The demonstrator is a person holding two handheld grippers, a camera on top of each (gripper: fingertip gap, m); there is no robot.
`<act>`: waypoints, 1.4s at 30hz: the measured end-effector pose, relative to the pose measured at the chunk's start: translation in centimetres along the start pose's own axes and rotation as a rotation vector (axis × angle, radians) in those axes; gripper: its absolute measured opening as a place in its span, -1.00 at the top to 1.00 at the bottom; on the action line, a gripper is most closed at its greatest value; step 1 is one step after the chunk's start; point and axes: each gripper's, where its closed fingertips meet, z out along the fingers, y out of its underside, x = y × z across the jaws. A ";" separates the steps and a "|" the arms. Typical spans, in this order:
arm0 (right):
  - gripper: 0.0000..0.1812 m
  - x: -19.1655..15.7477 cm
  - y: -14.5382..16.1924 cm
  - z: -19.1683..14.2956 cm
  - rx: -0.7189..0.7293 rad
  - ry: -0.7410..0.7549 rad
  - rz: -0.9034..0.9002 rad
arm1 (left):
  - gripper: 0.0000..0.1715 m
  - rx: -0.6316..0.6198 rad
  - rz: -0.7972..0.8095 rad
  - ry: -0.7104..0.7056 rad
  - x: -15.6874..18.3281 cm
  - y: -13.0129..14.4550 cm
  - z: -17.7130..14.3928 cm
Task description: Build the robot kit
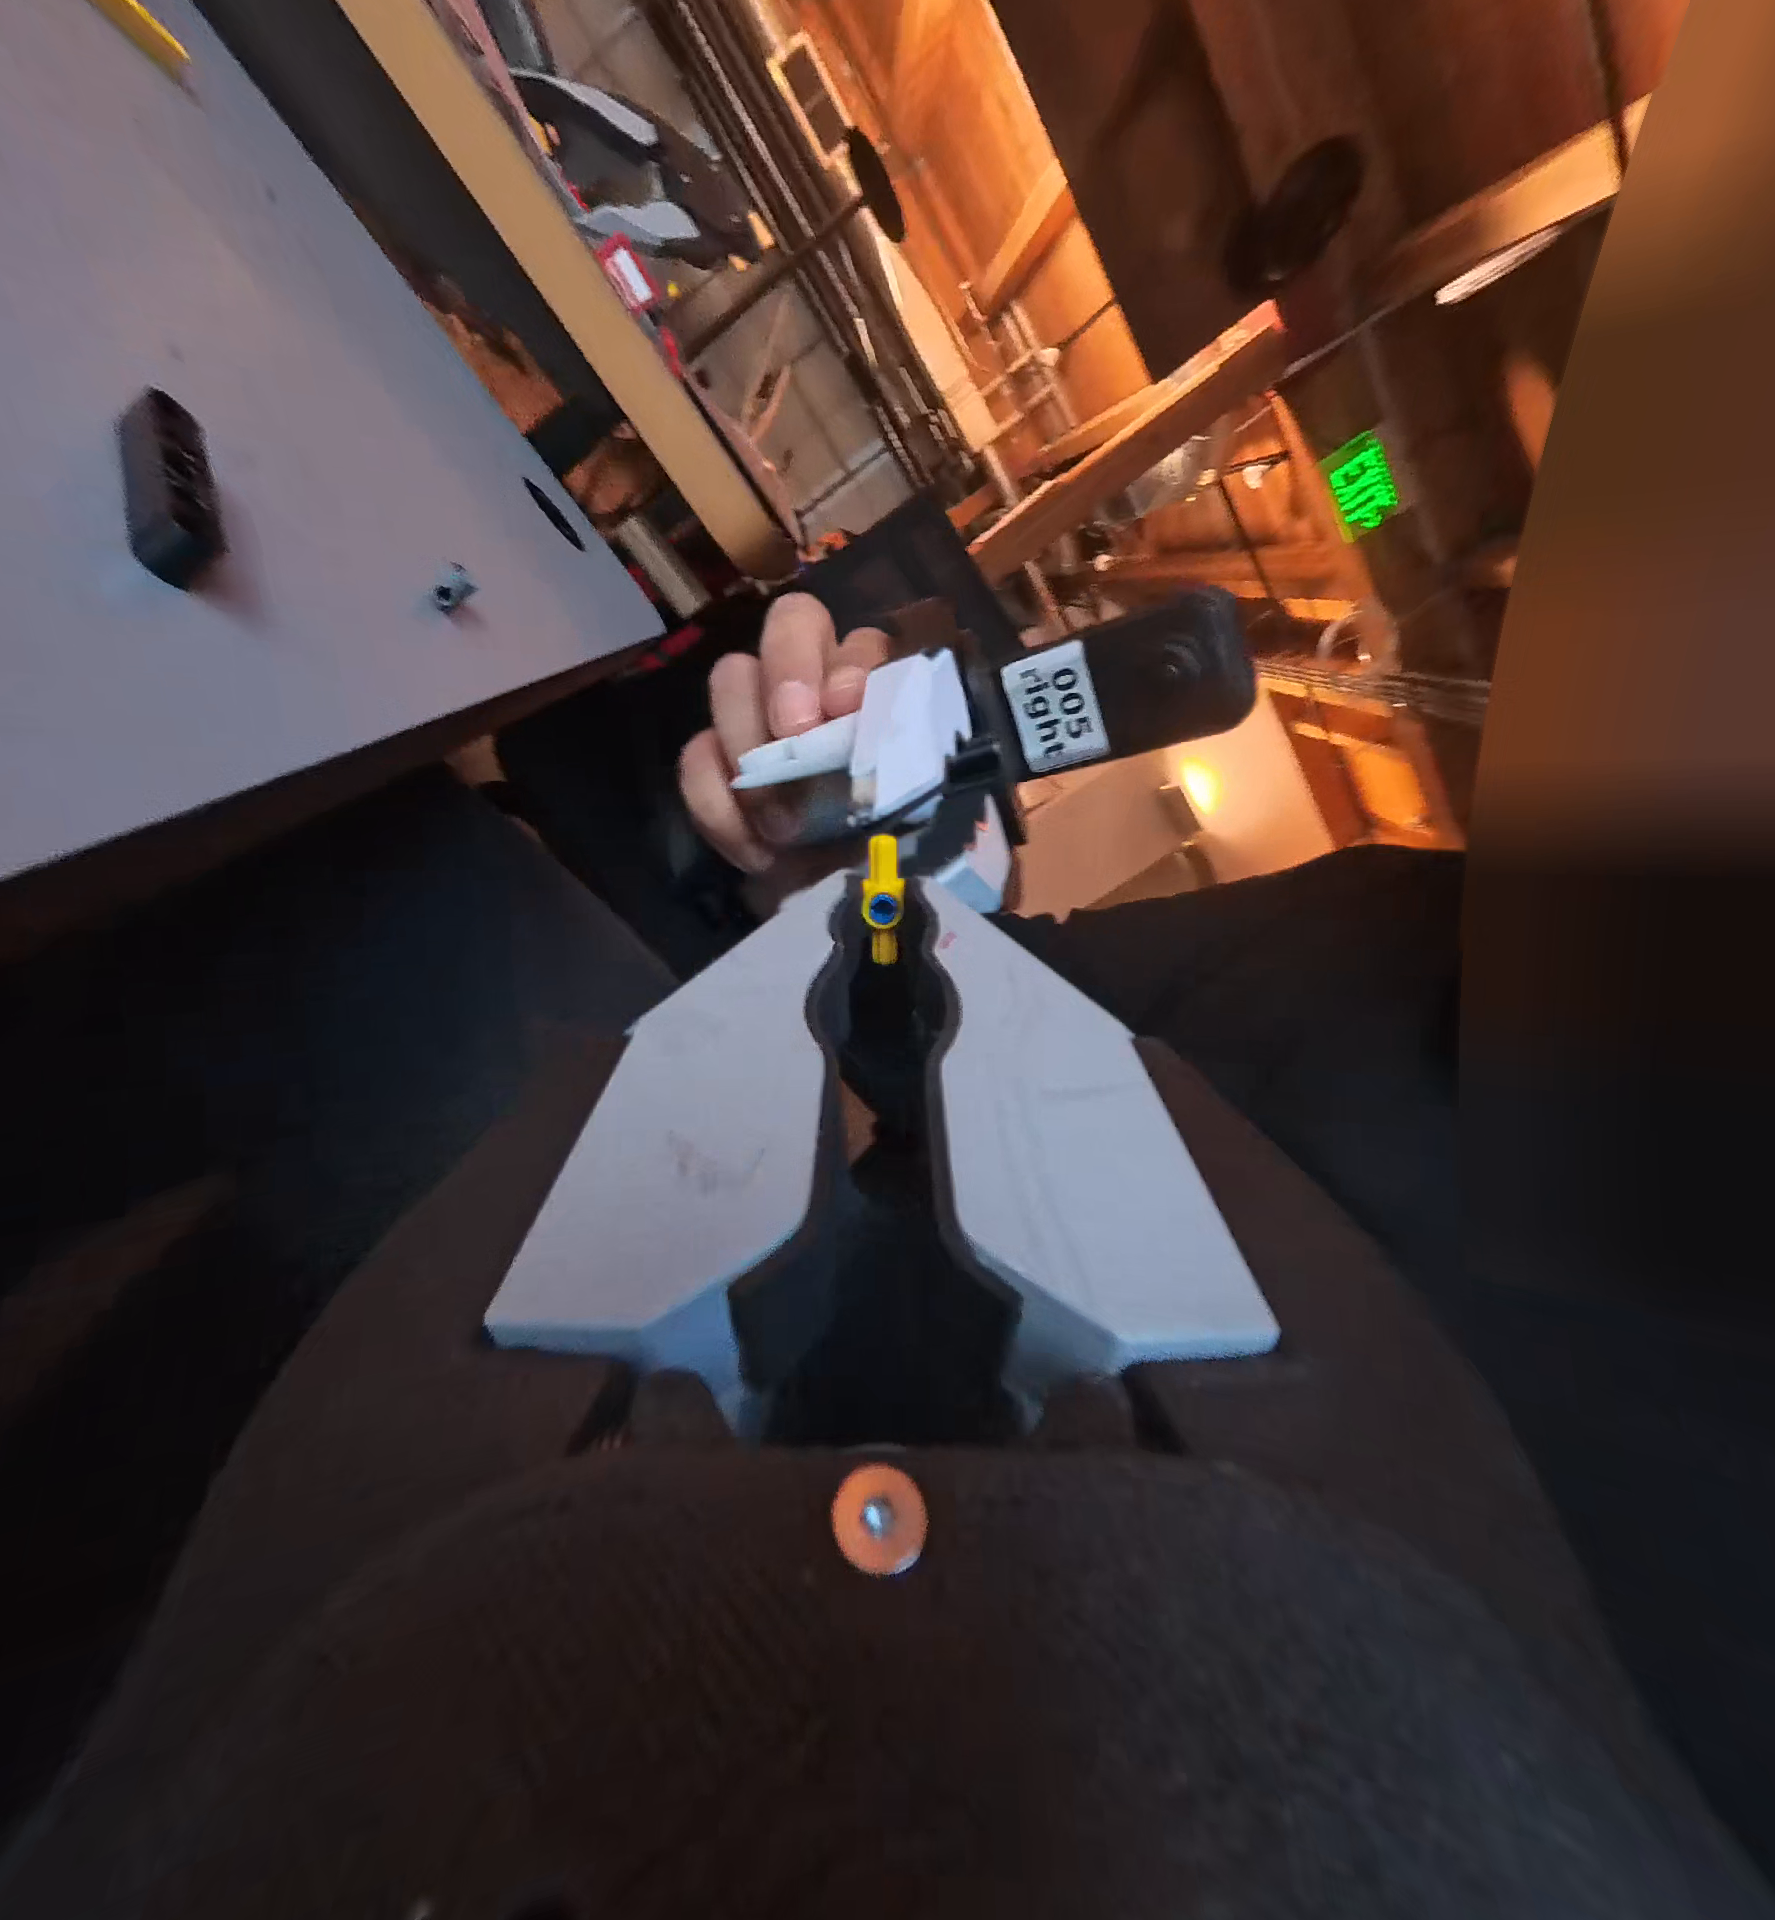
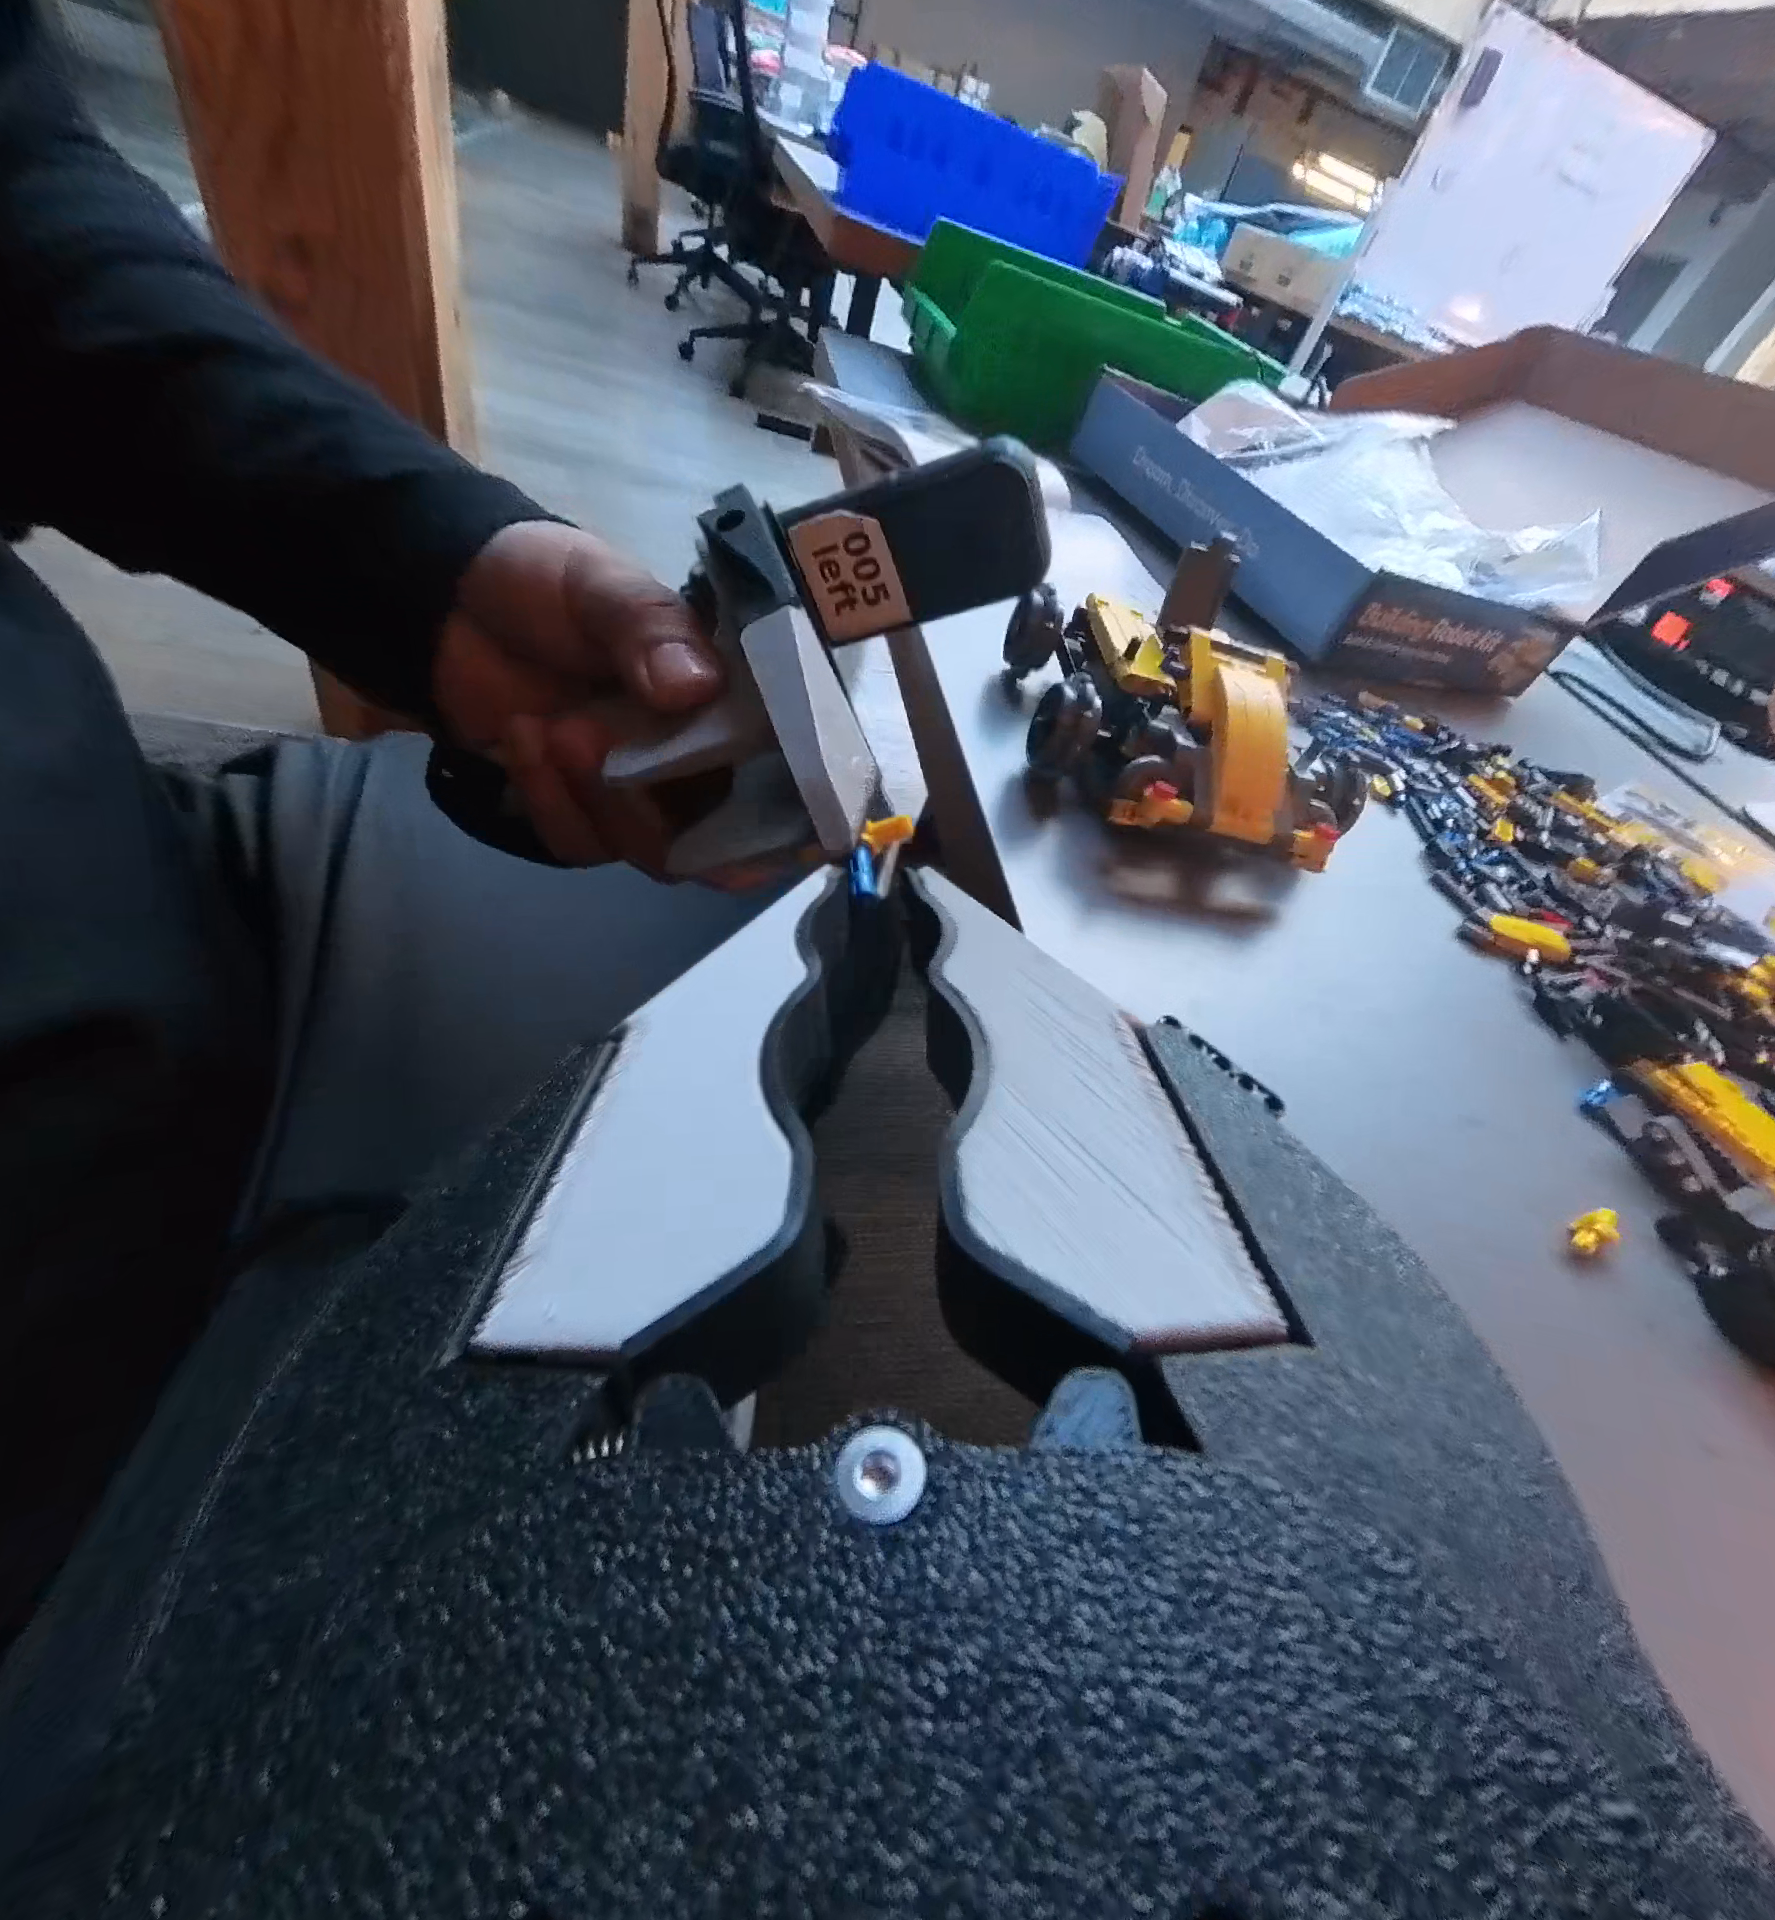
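left wrist view: dim, warm orange far lamp glow, near half black | right wrist view: cool daylight, motion blur | both: fisheye-bent edges

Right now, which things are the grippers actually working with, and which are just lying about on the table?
In hand:
- left gripper, shut on the yellow piece
- blue pin in the yellow piece, at the right gripper tips
- right gripper: grip unclear

Lying about:
- yellow vehicle
- loose parts
- kit box
- plastic bags
- green bins
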 end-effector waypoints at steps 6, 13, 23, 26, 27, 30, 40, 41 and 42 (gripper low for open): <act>0.94 -0.2 0.2 0.1 -0.012 0.015 -0.110 | 0.95 0.016 -0.040 0.022 0.1 -0.1 -0.4; 0.96 0.1 1.0 0.2 -0.040 0.016 -0.151 | 0.95 0.030 -0.143 0.022 -0.9 -0.1 -0.6; 0.96 -0.4 1.8 0.2 -0.088 -0.008 -0.180 | 0.95 -0.017 -0.166 0.000 -1.4 0.8 -0.4; 0.96 -0.4 1.9 0.3 -0.102 -0.002 -0.188 | 0.95 -0.017 -0.158 -0.017 -1.5 0.8 -0.5; 0.96 -0.4 2.0 0.4 -0.106 -0.002 -0.186 | 0.95 -0.017 -0.158 -0.023 -1.6 0.8 -0.6; 0.95 -0.3 2.2 0.5 -0.111 0.002 -0.182 | 0.95 -0.013 -0.168 -0.029 -1.8 0.8 -0.6; 0.95 -0.2 2.4 0.4 -0.120 0.007 -0.191 | 0.95 -0.015 -0.169 -0.036 -2.0 0.8 -0.6; 0.95 -0.2 2.4 0.4 -0.121 0.008 -0.193 | 0.95 -0.015 -0.169 -0.038 -2.0 0.8 -0.6; 0.95 -0.2 2.4 0.4 -0.122 0.008 -0.194 | 0.95 -0.016 -0.170 -0.038 -2.0 0.9 -0.6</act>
